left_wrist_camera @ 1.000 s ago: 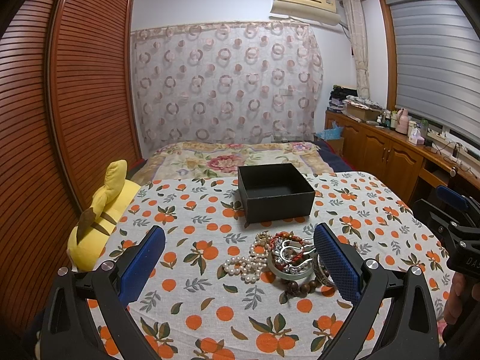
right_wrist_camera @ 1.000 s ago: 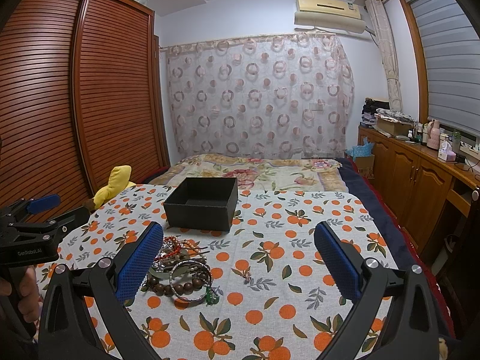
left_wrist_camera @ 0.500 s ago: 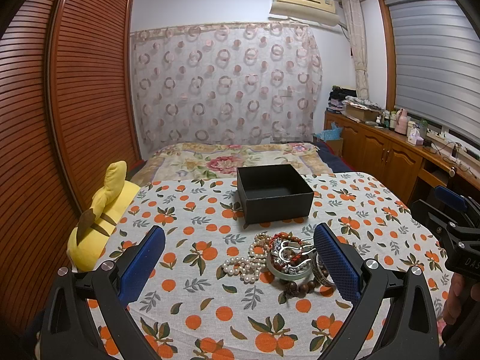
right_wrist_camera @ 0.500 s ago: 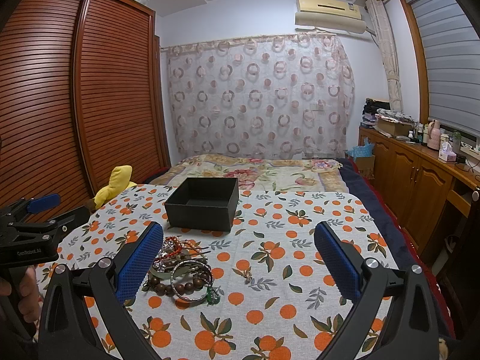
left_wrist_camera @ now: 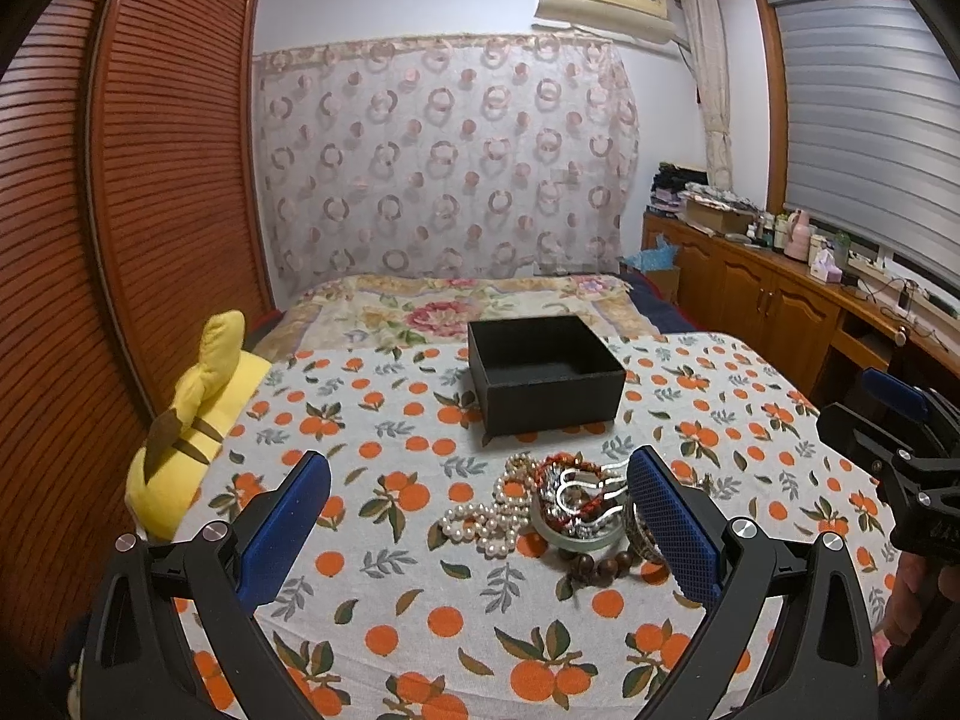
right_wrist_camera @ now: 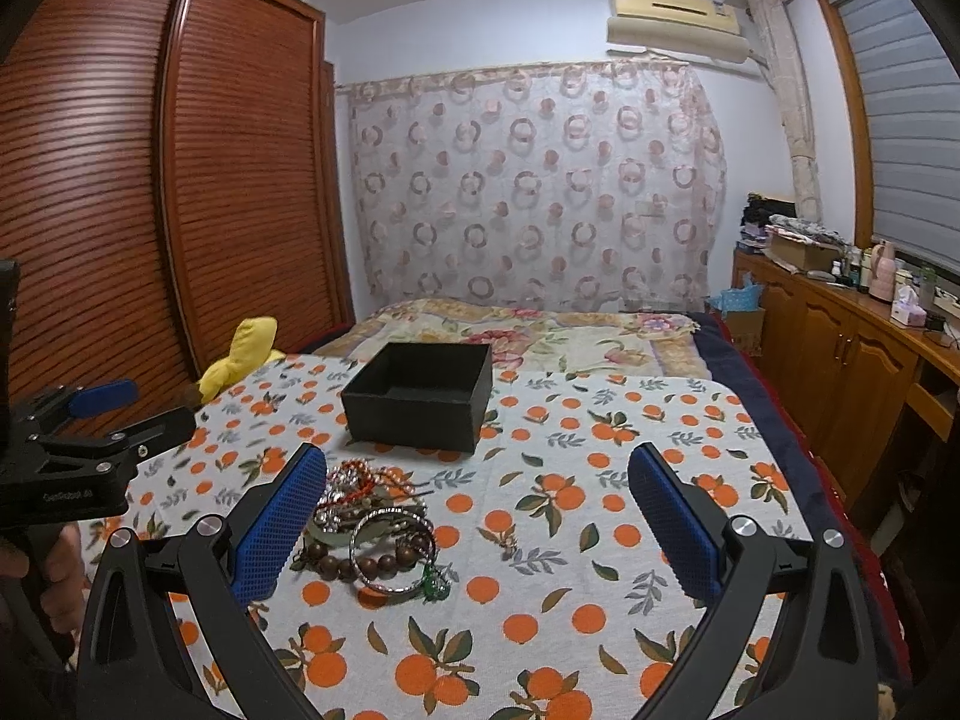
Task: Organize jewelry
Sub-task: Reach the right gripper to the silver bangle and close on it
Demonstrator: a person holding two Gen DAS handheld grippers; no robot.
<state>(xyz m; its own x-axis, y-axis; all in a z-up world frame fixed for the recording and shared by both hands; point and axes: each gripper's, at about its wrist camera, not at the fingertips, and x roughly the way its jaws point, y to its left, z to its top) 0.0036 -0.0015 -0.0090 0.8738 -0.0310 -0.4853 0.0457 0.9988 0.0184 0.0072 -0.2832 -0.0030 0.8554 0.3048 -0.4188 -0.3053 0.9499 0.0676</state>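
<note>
Left wrist view, left to right:
- Yellow plush toy [left_wrist_camera: 192, 438], left edge of frame, on the bed beside the wooden wardrobe [left_wrist_camera: 120, 210]
- Left gripper [left_wrist_camera: 480, 528], lower centre, blue pads spread wide, nothing between them, above the orange-print cloth [left_wrist_camera: 390, 630]
- Jewelry pile [left_wrist_camera: 558, 510], lower centre-right: pearl strand [left_wrist_camera: 480, 525], pale bangle, red cord, dark wooden beads, tangled together; right edge hidden behind the right blue pad
- Black box [left_wrist_camera: 543, 372], centre of frame, open-topped, just behind the pile, inside looks bare

Right wrist view, left to right:
- Jewelry pile [right_wrist_camera: 372, 528], lower left of centre, touching the line of the left pad
- Right gripper [right_wrist_camera: 480, 528], lower centre, pads likewise wide apart, holding nothing
- Wooden cabinets [right_wrist_camera: 840, 348], right edge
</note>
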